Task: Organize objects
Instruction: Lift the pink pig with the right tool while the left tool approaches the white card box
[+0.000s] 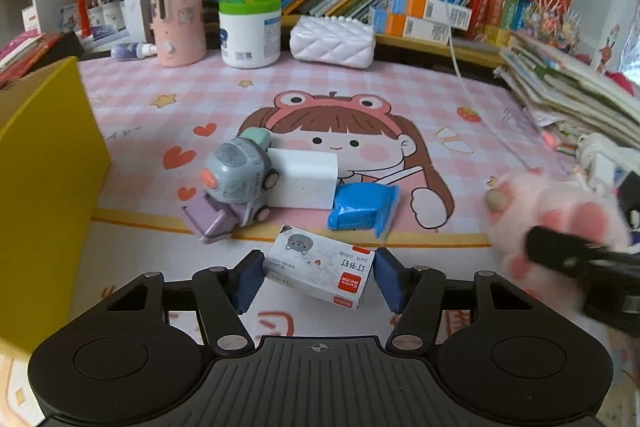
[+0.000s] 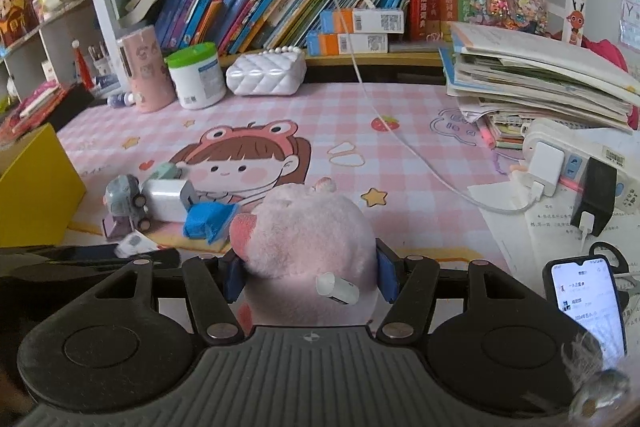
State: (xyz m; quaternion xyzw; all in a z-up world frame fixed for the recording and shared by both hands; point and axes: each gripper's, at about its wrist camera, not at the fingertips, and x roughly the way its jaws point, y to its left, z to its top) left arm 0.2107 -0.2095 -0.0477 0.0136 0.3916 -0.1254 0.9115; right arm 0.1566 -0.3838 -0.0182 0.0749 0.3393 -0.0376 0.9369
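1. My left gripper [image 1: 318,277] has its jaws either side of the staple box [image 1: 320,273]; there's no clear gap on either side, but I can't tell if they've actually clamped.
2. My right gripper [image 2: 310,277] is squeezing the pink plush paw [image 2: 304,247], held above the mat [image 2: 400,107].
3. Toy truck [image 1: 236,183], white block [image 1: 306,179] and blue pack [image 1: 362,211] sit bunched mid-mat just behind the box.
4. Yellow bin [image 1: 44,187] is off to the left.

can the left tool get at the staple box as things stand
Probably yes. The staple box already lies between the left tool's pads, with nothing across it; the toy car and blue packet sit beyond. Whether the pads already press is unclear.
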